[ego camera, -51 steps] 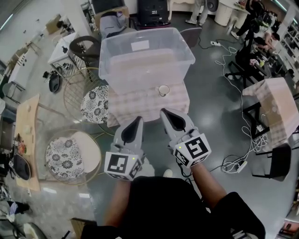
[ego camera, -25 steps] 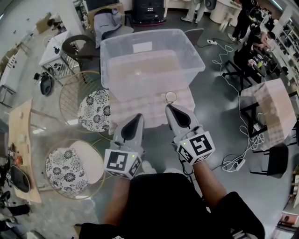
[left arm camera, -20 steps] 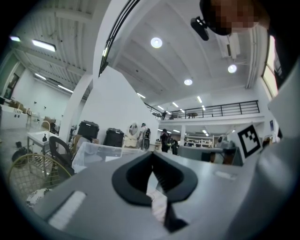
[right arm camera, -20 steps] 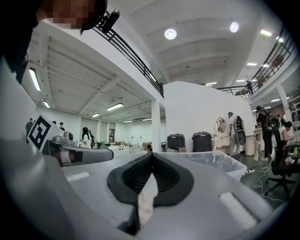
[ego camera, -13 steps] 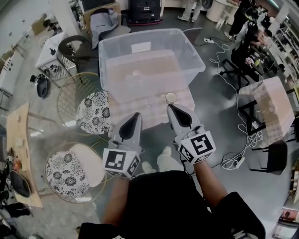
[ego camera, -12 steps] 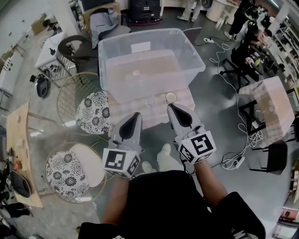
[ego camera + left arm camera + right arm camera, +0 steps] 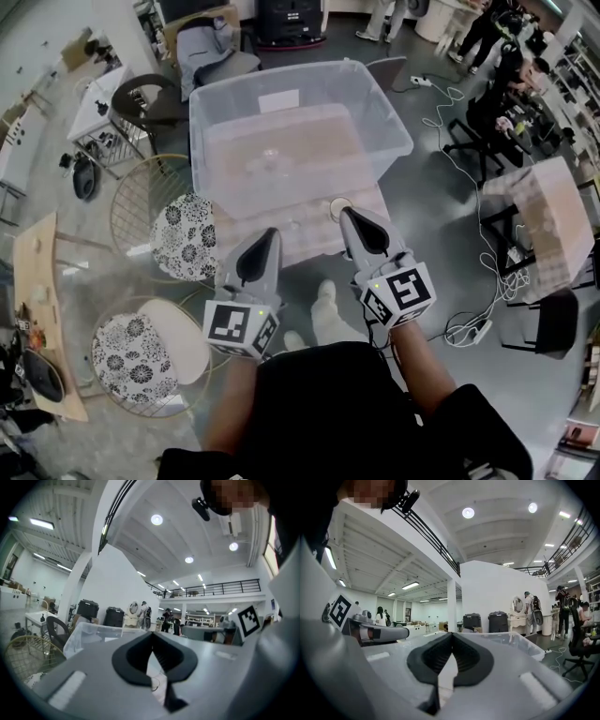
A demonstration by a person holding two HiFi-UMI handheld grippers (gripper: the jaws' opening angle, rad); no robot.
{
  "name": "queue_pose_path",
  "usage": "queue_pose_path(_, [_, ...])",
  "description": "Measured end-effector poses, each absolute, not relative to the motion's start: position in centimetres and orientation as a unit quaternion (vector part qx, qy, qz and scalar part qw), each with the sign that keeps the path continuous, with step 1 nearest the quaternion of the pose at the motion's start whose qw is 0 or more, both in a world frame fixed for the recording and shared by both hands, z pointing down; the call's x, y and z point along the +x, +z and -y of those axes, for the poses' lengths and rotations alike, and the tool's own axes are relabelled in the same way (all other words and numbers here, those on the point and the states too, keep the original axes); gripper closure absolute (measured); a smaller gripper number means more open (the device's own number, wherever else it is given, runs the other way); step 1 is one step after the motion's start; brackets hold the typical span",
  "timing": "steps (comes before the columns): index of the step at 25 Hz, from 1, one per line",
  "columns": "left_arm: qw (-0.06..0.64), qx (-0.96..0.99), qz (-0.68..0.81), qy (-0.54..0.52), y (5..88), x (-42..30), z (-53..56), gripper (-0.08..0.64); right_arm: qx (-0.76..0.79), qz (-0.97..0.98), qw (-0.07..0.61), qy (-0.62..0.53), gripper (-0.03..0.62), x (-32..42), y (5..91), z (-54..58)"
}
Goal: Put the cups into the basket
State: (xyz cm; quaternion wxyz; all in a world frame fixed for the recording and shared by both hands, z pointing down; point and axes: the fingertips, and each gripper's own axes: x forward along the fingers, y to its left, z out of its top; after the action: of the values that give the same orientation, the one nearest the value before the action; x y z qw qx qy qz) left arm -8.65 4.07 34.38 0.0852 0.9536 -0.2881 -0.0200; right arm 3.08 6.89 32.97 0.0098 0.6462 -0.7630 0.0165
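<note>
Cup (image 7: 338,207): set upright on the cloth-covered surface (image 7: 309,242), mouth up, long axis vertical; seen from above as a pale ring. It is placed outside the basket (image 7: 384,117), just in front of the near wall toward its right end, and just beyond the tip of the right claw (image 7: 346,214). Whether cup and claw touch cannot be told.

Basket: a clear plastic tub, carried on the same surface, with a white label (image 7: 278,97) on the far wall. One small clear item (image 7: 269,157) is seen on the tub's floor; what it is cannot be made out.

Right claw: held level and pointed at the basket. In the right gripper view the claw (image 7: 451,634) is seen closed, pads tip to tip, nothing gripped; the basket rim (image 7: 520,641) is seen beyond it.

Left claw (image 7: 270,234): held level beside the right one, over the near edge of the surface, left of the cup and apart from it. In the left gripper view it (image 7: 152,633) is likewise closed on nothing.

Around: two chairs with floral cushions (image 7: 183,239) (image 7: 131,337) are stood left of the surface; a second checked table (image 7: 544,211) and loose cables (image 7: 469,328) are noted on the floor side at right; the person's shoes (image 7: 323,305) are seen below the surface edge
</note>
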Motion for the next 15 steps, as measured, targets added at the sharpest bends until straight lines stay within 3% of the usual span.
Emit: queue_pose_path(15, [0.094,0.952,0.293,0.004,35.8,-2.7,2.8,0.555,0.641,0.766,0.008,0.044,0.591,8.9,35.0,0.4])
